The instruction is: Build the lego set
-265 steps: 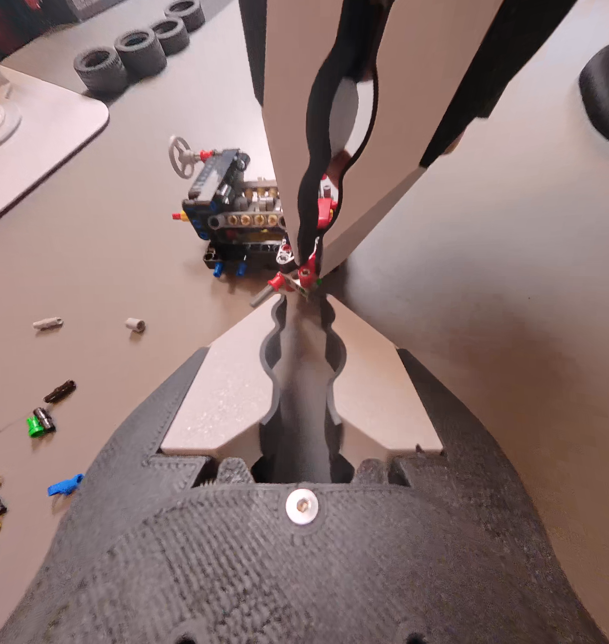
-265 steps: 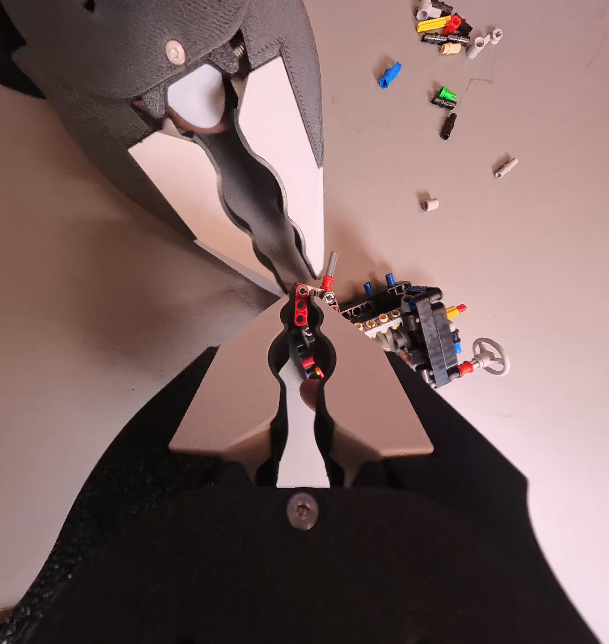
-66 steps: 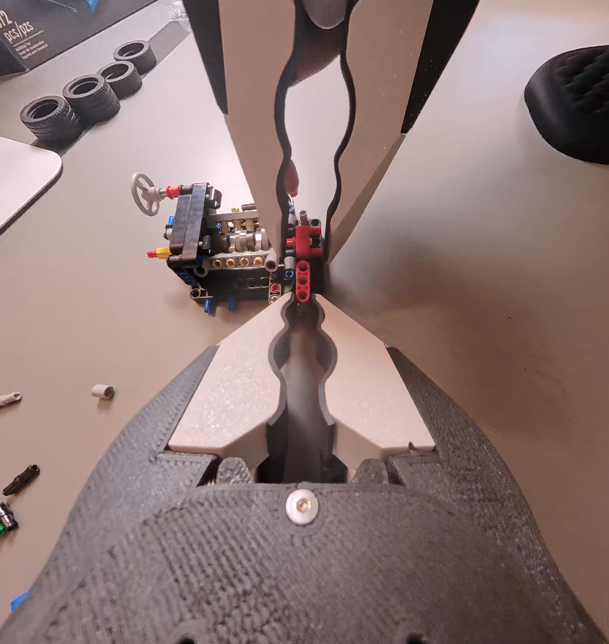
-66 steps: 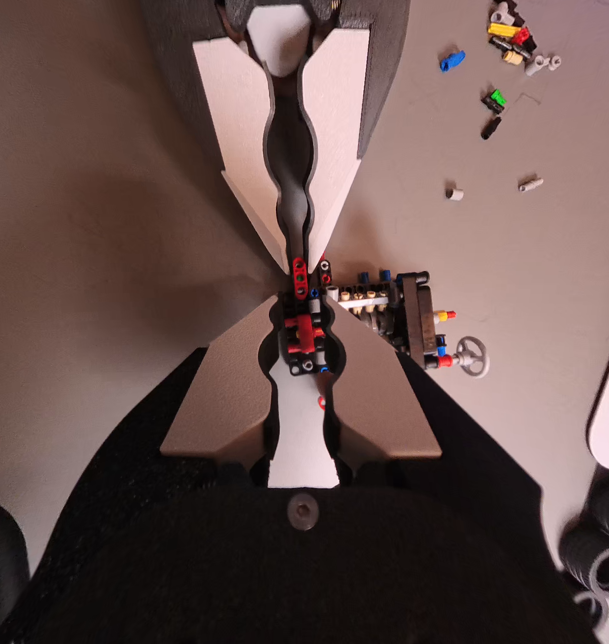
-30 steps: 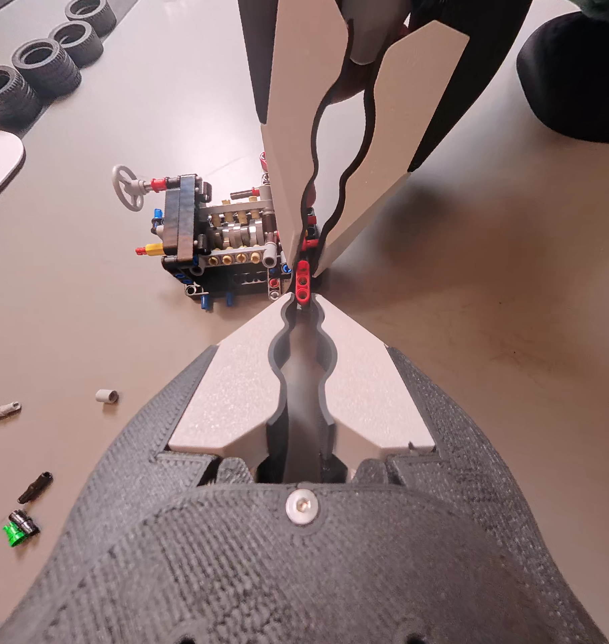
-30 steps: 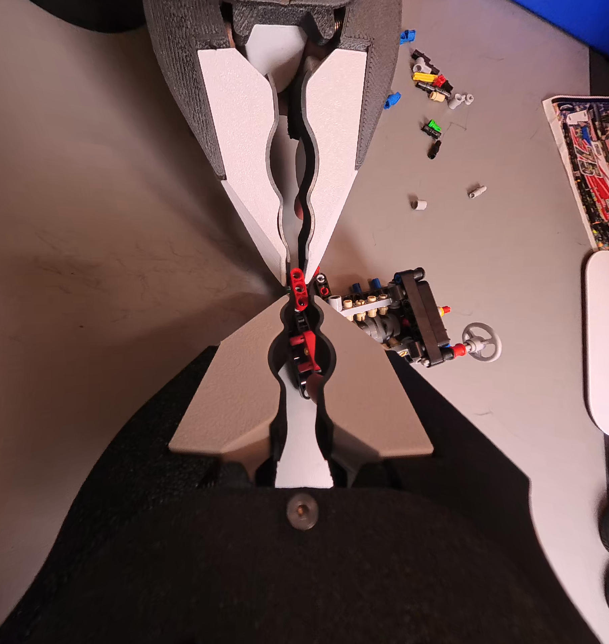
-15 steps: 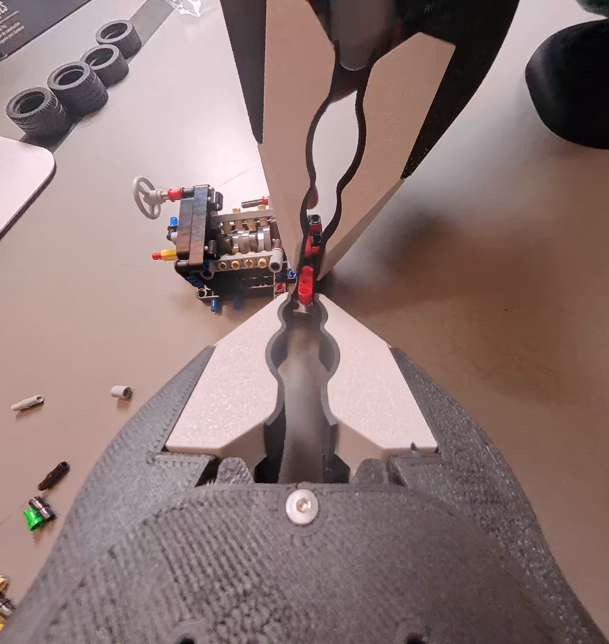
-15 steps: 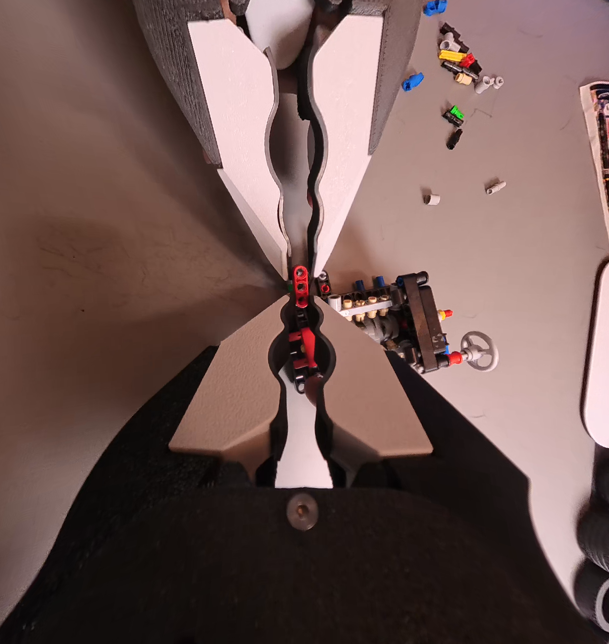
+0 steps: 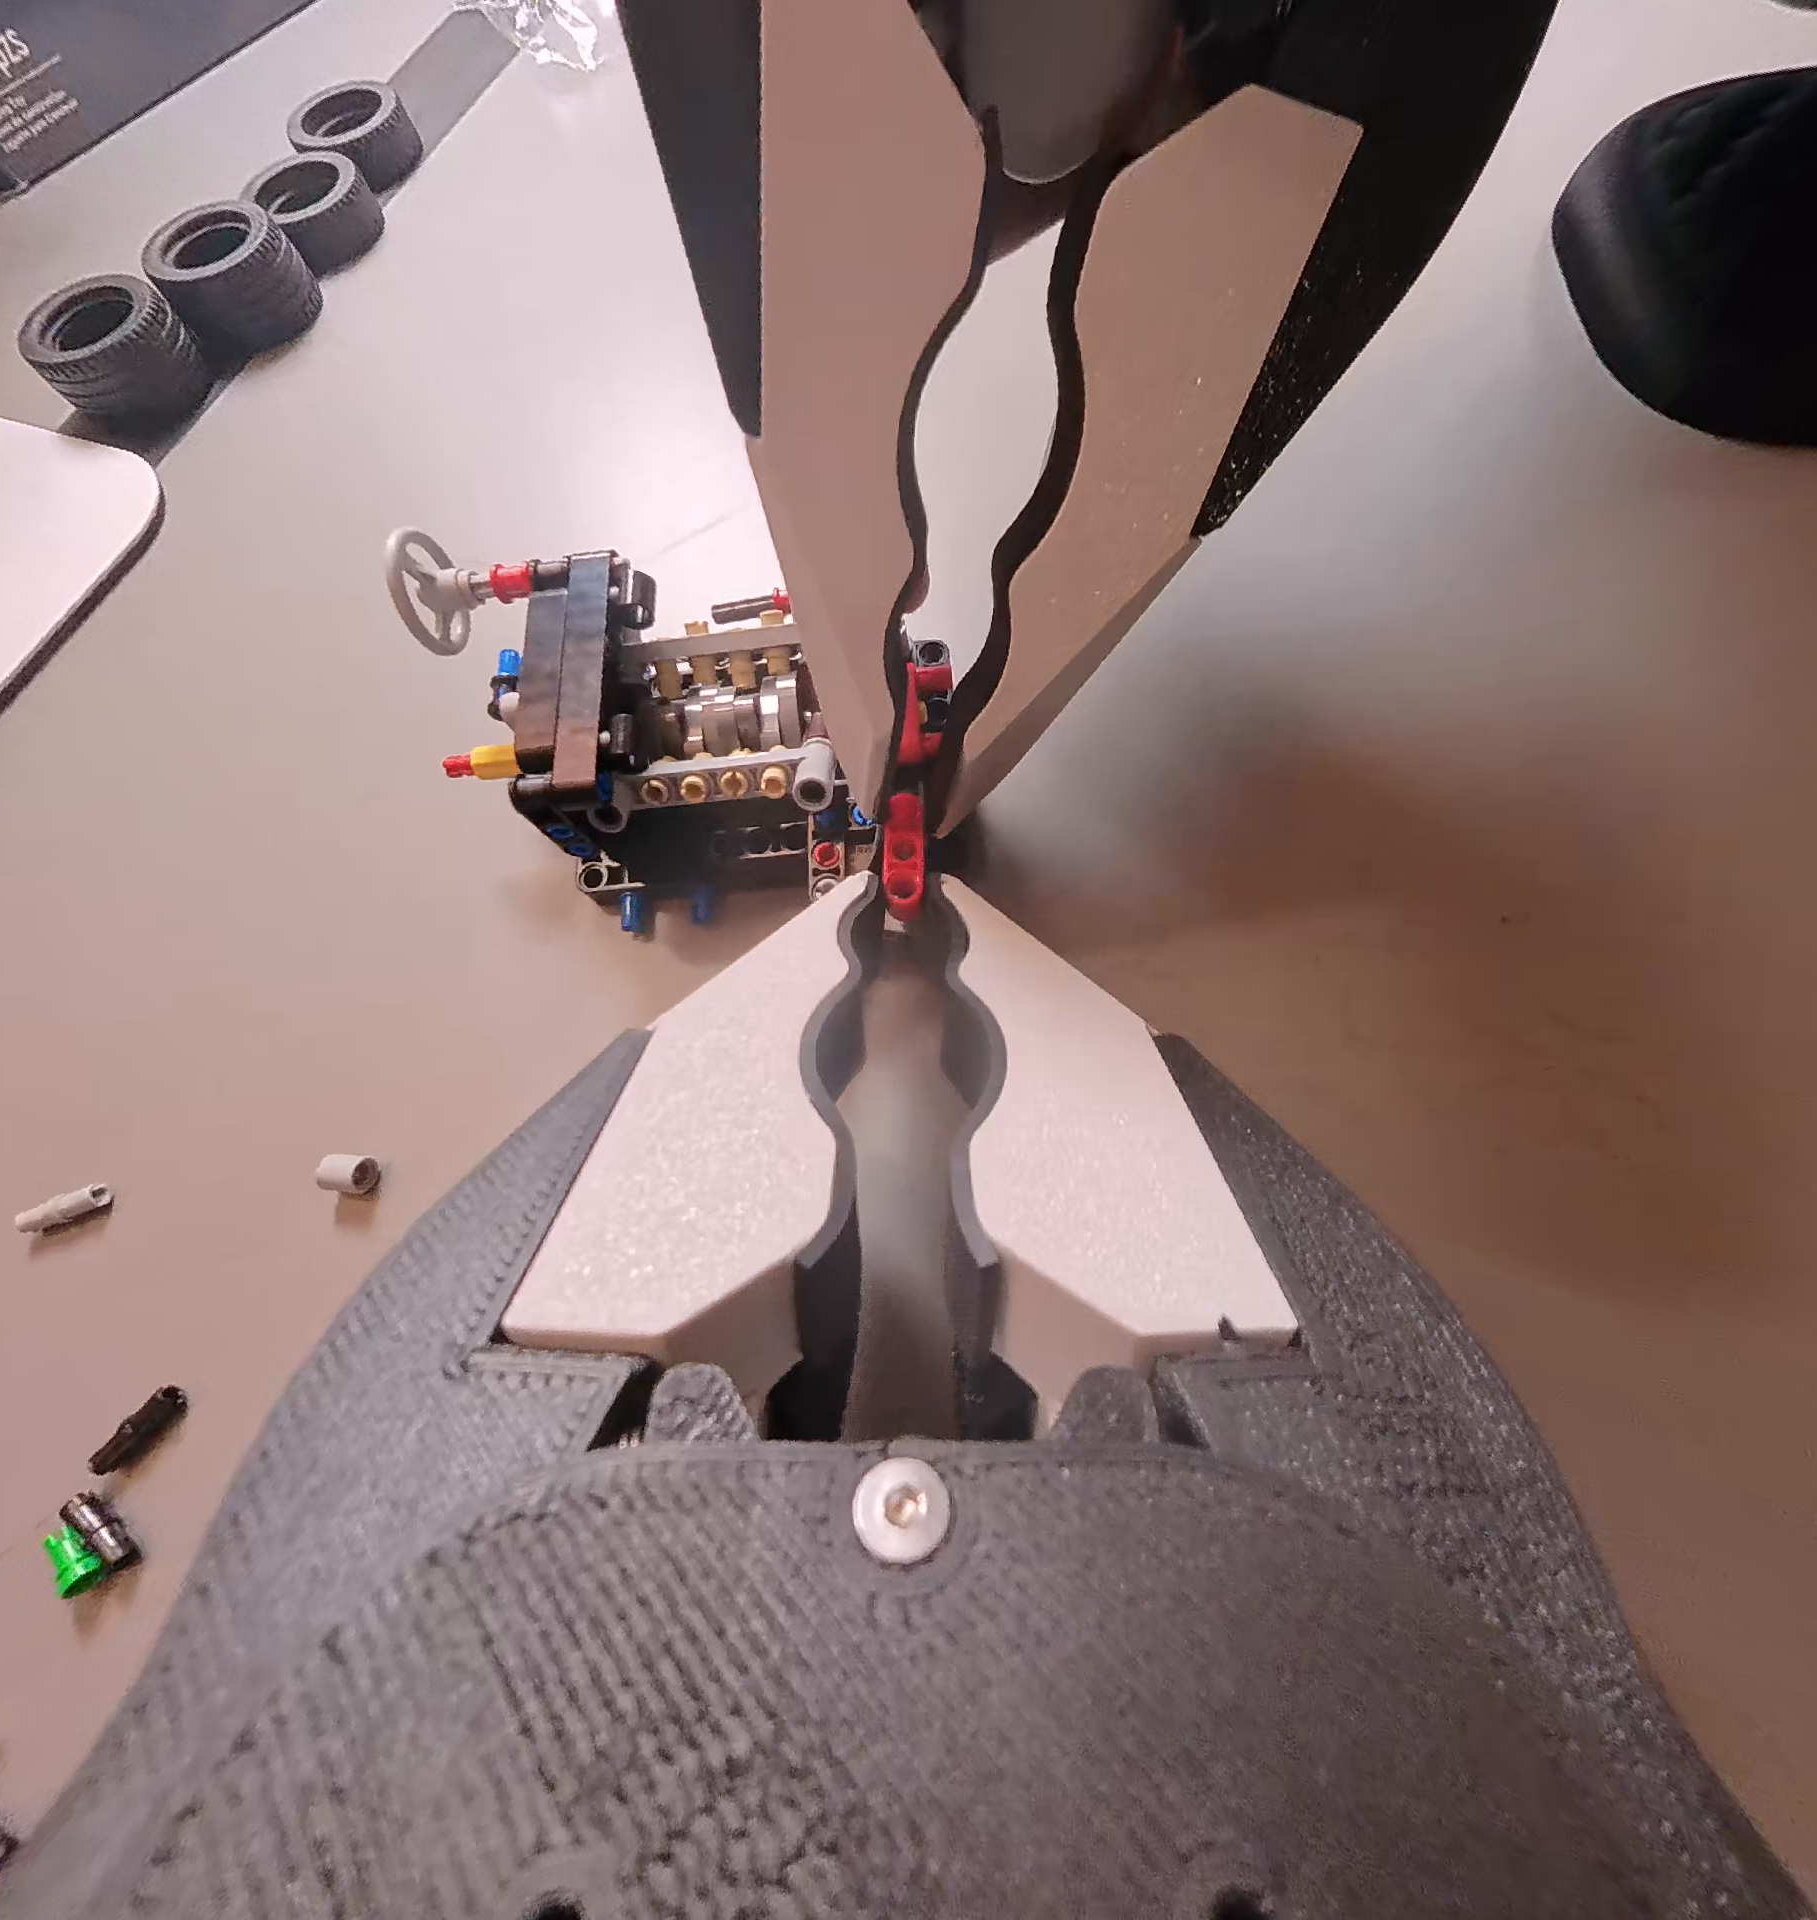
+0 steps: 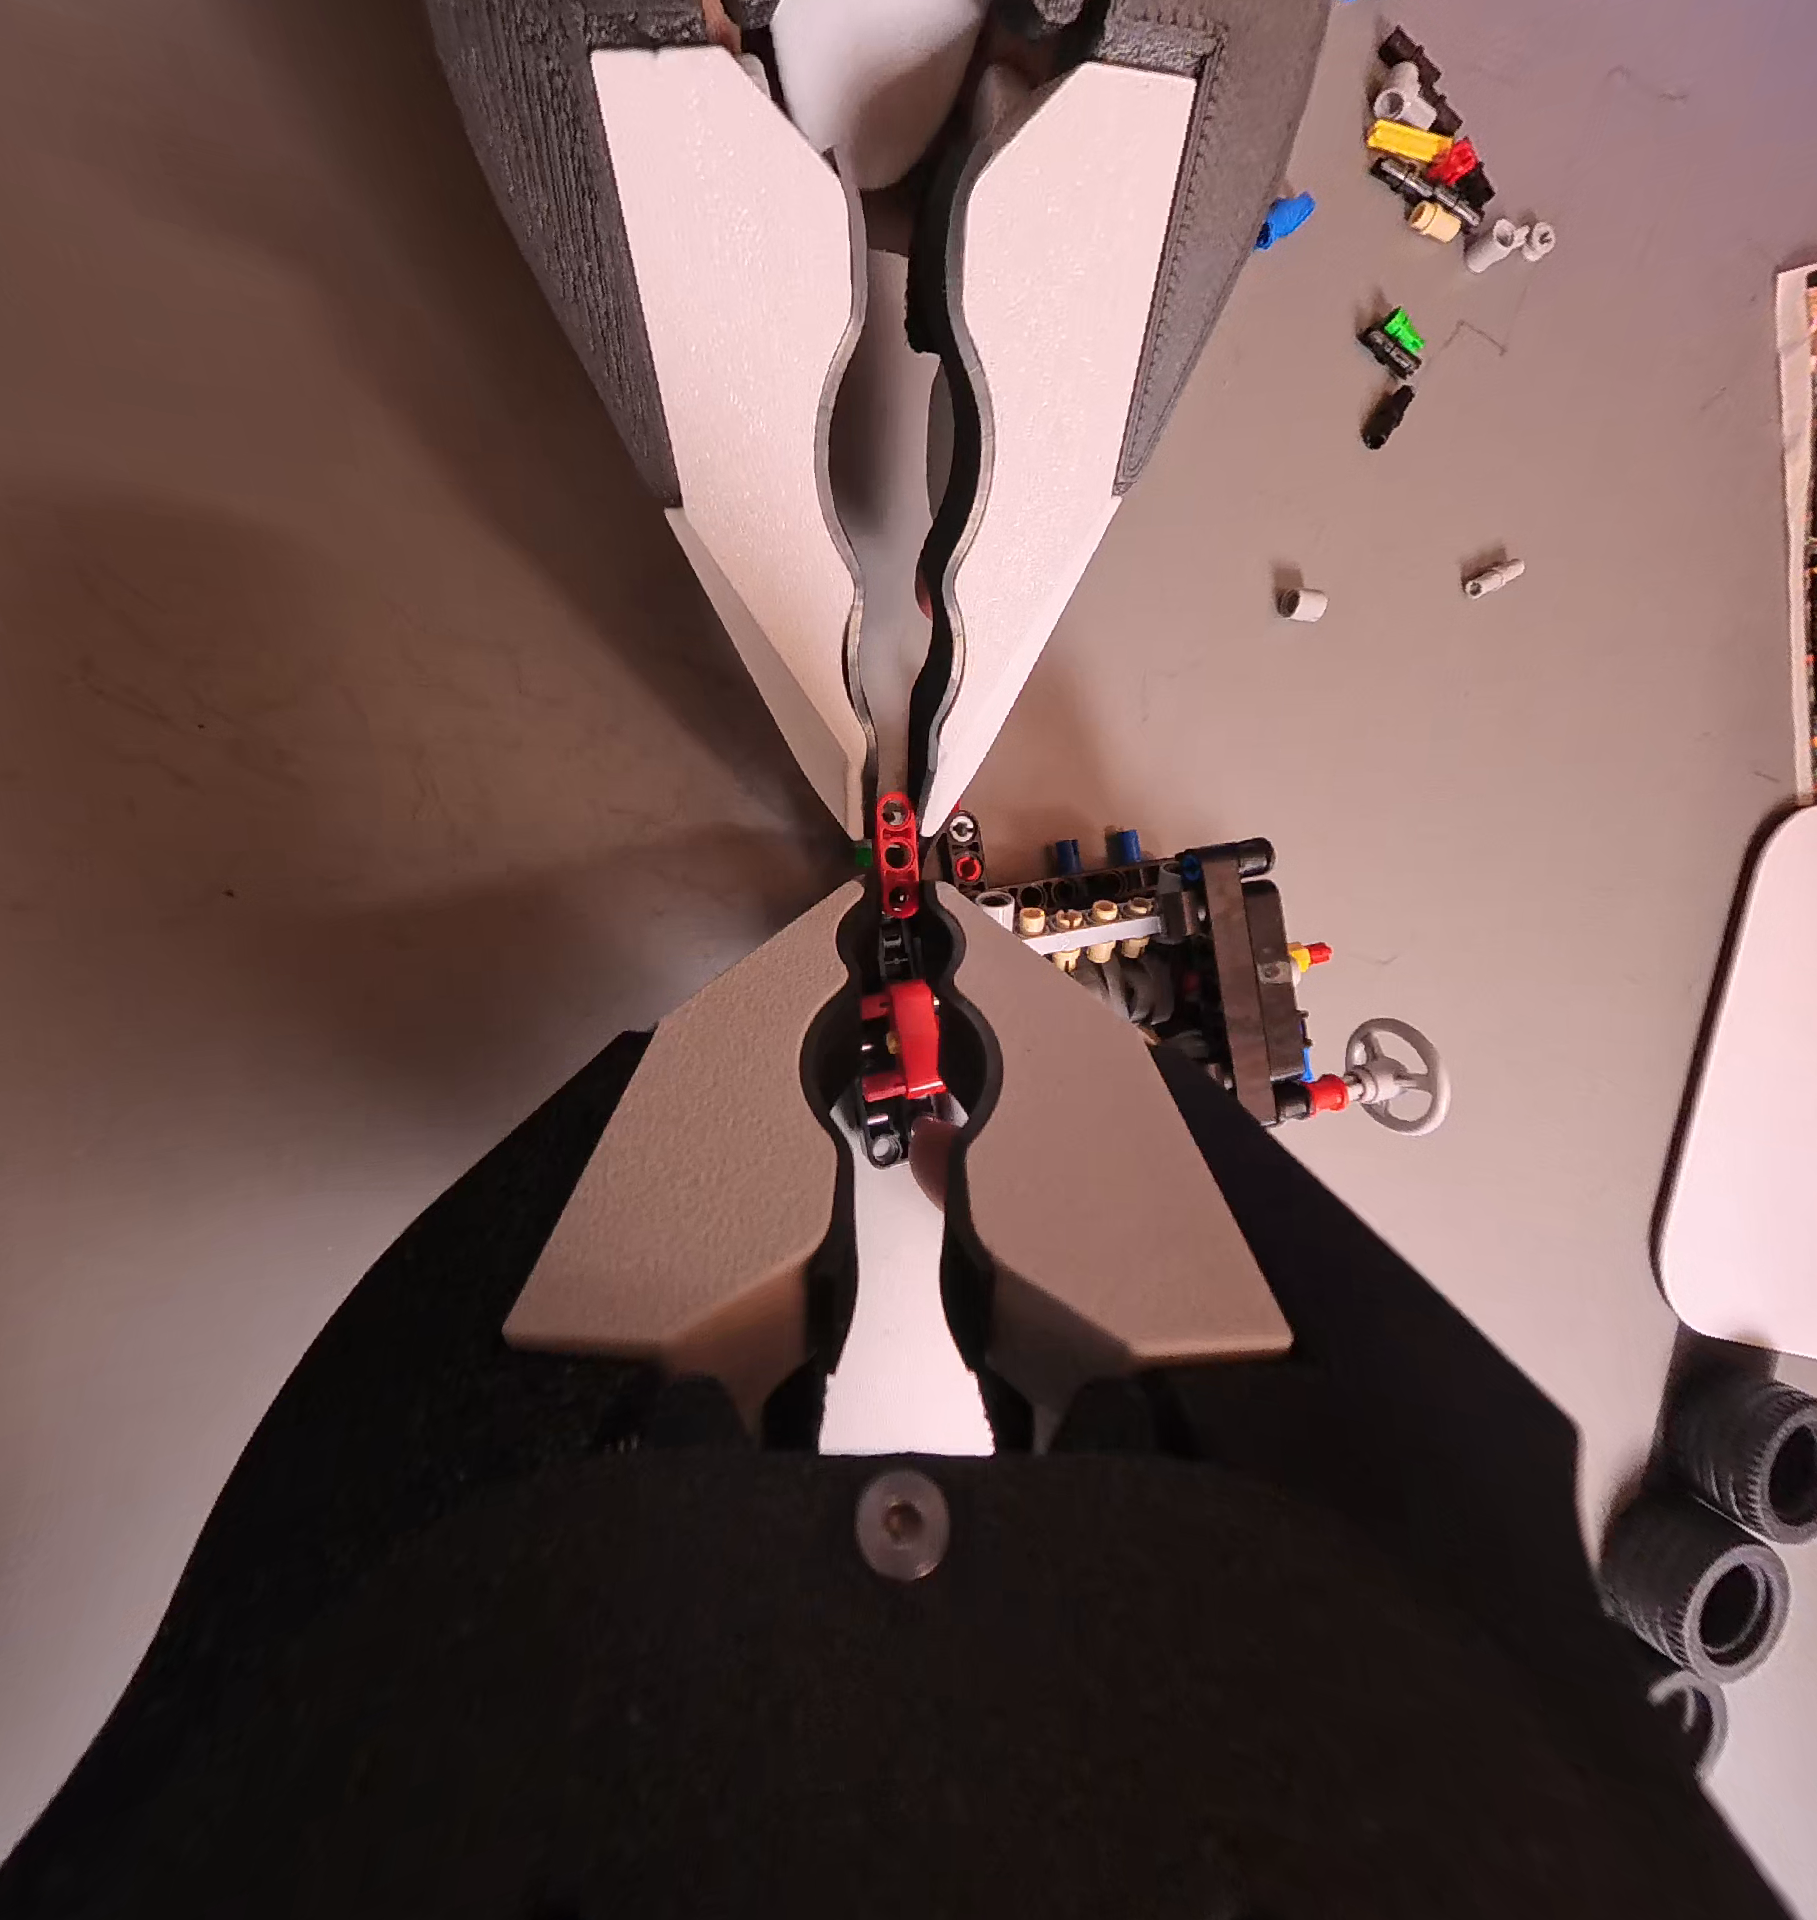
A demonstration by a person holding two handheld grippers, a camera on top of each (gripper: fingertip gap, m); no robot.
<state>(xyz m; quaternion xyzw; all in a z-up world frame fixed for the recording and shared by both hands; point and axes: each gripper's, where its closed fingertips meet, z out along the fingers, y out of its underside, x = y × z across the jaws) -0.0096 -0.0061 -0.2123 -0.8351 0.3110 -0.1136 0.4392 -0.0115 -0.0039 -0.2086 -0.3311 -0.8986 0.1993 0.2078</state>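
- L wrist view: left gripper [image 9: 905,914] fingers clamped on red beam [image 9: 904,854]; lego assembly [image 9: 665,743] on desk [image 9: 1455,935], tyres [image 9: 218,265] far left.
- R wrist view: right gripper [image 10: 899,899] fingers closed around red/black sub-assembly [image 10: 896,1039], tip-to-tip w/ left gripper; loose pins [image 10: 1434,177] well apart.

A smooth beige table [image 9: 1506,935] fills both views, warmly lit with soft shadows, a white rounded board [image 10: 1777,1091] resting at its edge.
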